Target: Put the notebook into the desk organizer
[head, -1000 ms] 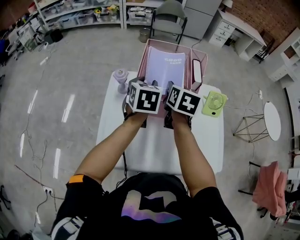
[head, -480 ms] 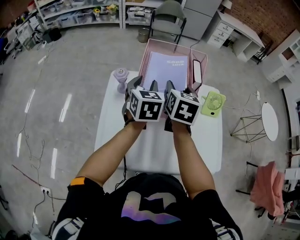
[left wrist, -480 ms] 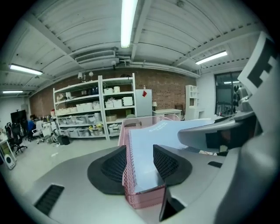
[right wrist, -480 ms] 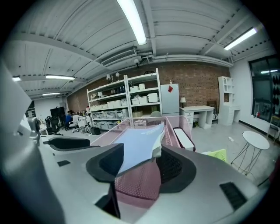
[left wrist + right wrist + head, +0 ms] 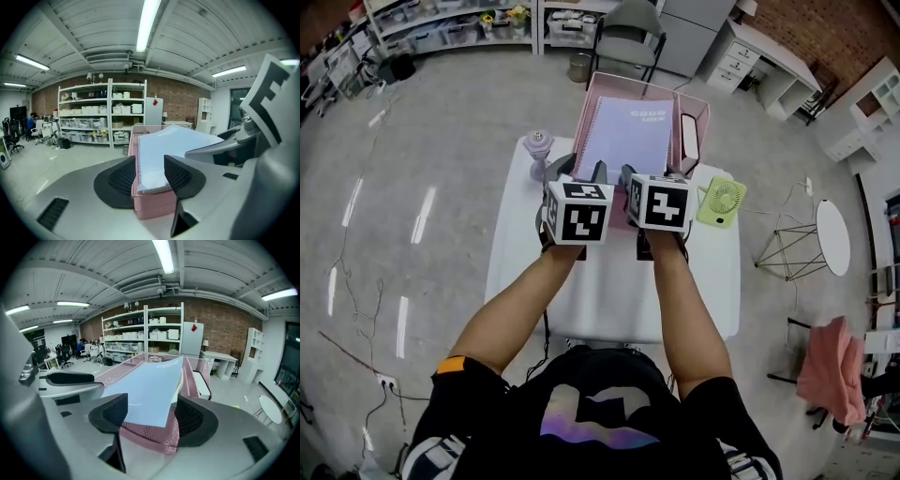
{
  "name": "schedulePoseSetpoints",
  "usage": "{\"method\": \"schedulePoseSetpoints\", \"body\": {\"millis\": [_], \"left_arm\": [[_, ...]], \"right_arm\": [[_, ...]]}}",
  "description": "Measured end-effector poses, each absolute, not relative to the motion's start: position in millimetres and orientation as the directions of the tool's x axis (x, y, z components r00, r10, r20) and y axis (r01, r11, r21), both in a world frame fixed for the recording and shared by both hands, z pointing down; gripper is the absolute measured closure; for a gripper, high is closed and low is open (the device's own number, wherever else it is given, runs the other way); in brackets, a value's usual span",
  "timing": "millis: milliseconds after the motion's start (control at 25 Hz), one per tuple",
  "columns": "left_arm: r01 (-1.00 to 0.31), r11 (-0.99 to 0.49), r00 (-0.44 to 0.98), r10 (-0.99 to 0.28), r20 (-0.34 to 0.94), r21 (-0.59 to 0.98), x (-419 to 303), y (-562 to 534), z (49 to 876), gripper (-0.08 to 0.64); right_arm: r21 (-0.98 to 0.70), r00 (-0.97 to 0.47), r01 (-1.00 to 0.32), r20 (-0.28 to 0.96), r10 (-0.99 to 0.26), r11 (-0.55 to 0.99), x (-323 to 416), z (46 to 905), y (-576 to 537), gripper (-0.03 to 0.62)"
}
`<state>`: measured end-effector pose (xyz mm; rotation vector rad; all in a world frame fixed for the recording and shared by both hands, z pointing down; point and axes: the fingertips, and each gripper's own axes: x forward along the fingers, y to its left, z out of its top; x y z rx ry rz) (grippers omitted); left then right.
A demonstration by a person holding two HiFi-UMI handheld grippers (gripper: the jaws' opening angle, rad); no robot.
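The pale lilac spiral notebook lies inside the pink mesh desk organizer at the table's far edge. Both grippers sit side by side at the organizer's near end. In the left gripper view the notebook's near corner lies between the jaws of the left gripper, which stand open without pressing on it. The right gripper has its jaws opening, spread wide on either side of the notebook's near edge above the organizer's rim. In the head view the left gripper and right gripper carry marker cubes.
The white table also holds a green desk fan at the right and a purple goblet at the left. A white object stands in the organizer's right compartment. A grey chair stands behind the table, and a round side table at the right.
Both grippers have drawn back a little toward the person, off the notebook's near end. The notebook stays in the organizer. Their jaws stand wider apart.
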<state>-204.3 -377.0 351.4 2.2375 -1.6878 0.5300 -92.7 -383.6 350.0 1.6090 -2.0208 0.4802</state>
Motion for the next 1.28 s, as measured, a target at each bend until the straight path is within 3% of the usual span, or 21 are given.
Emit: {"method": "schedulePoseSetpoints", "body": {"millis": [400, 680, 1080, 1160, 1280], "left_arm": [[-0.958, -0.286, 0.267, -0.854, 0.446, 0.025, -208, -371, 351, 0.364], [-0.954, -0.296, 0.287, -0.856, 0.431, 0.046, -210, -367, 348, 0.364], [-0.947, -0.313, 0.315, -0.880, 0.356, 0.066, -198, -351, 322, 0.364], [-0.945, -0.323, 0.323, -0.890, 0.322, 0.056, -196, -342, 310, 0.364], [-0.943, -0.330, 0.325, -0.906, 0.271, 0.028, -187, -323, 291, 0.368]], "right_arm": [[0.402, 0.005, -0.855, 0.636, -0.771, 0.327, -90, 347, -381, 0.281], [0.378, -0.052, -0.869, 0.569, -0.820, 0.318, -89, 320, -382, 0.239], [0.307, -0.144, -0.914, 0.367, -0.919, 0.266, -77, 275, -366, 0.243], [0.294, -0.172, -0.916, 0.328, -0.929, 0.273, -80, 270, -355, 0.278], [0.287, -0.199, -0.917, 0.271, -0.942, 0.276, -77, 264, -333, 0.412]]}}
